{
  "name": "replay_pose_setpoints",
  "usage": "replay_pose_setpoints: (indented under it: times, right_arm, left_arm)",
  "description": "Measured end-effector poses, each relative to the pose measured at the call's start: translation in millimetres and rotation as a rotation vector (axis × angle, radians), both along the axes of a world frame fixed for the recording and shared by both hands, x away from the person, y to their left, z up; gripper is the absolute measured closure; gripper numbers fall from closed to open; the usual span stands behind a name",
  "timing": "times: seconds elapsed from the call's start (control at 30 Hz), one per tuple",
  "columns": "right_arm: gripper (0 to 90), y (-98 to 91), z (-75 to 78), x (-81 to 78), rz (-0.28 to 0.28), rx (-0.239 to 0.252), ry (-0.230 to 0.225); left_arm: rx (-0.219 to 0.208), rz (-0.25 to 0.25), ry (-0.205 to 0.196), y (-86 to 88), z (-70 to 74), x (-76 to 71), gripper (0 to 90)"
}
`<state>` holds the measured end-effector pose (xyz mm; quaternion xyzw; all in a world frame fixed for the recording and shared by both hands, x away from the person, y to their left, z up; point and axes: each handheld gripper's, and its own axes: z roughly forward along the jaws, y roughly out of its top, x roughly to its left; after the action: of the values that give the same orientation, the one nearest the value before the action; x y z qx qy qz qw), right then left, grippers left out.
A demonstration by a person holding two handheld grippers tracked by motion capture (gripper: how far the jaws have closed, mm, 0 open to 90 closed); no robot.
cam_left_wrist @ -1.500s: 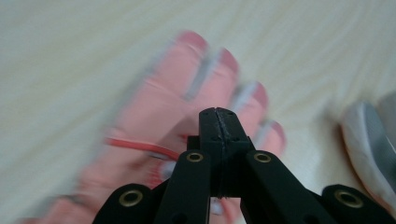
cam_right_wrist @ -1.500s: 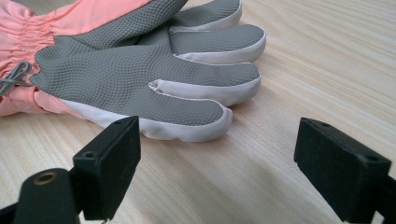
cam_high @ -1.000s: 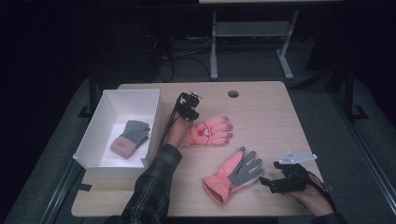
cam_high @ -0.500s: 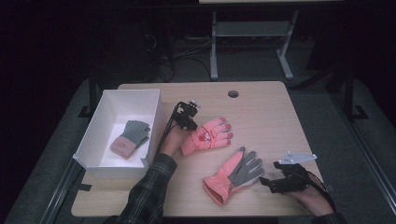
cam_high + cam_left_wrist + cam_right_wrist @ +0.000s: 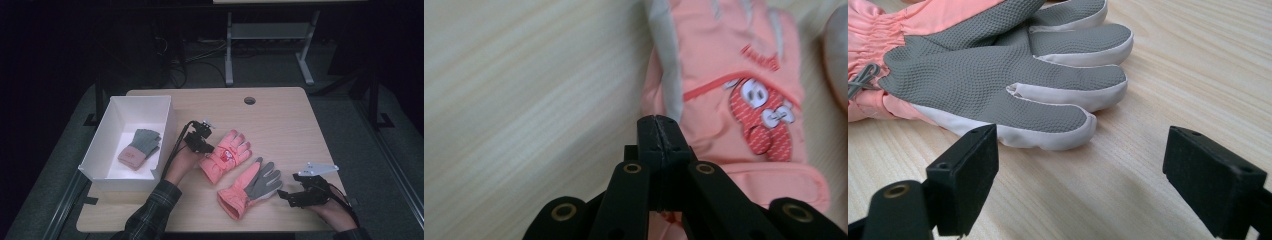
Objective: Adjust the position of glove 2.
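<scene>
The light wooden bench (image 5: 280, 112) carries a white box (image 5: 112, 125) at its left edge, a pink glove with a cartoon patch (image 5: 226, 156) near the middle, and a pink glove lying grey palm up (image 5: 251, 188) just beside it.

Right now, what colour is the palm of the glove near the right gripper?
Grey, textured; the glove shows best in the right gripper view.

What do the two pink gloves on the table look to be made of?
Glove with the cartoon patch: smooth, slightly shiny woven fabric, probably nylon shell, with a printed figure. Glove lying palm up: grey palm looks like rubbery, dimpled grip material with white trim, pink gathered fabric at the cuff.
</scene>
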<state>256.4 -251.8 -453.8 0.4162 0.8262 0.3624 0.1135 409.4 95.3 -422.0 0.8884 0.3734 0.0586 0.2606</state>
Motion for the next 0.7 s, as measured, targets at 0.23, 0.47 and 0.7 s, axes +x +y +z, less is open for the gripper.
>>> replay_pose_setpoints:
  times: [0.23,0.47,0.7]
  right_arm:
    - [14.4,-0.5,-0.8,0.2,-0.003,0.001,0.000]
    - [14.5,-0.3,-0.2,0.1,-0.002,-0.006,-0.001]
    - [14.4,-0.9,-2.0,1.0,-0.004,-0.002,-0.001]
  left_arm:
    - [-0.066,-0.039,-0.057,-5.2,16.6,-3.3,65.6]
    - [-0.046,-0.083,-0.029,-13.8,1.5,5.5,51.3]
    - [-0.086,-0.098,0.009,-14.4,-18.2,9.5,59.3]
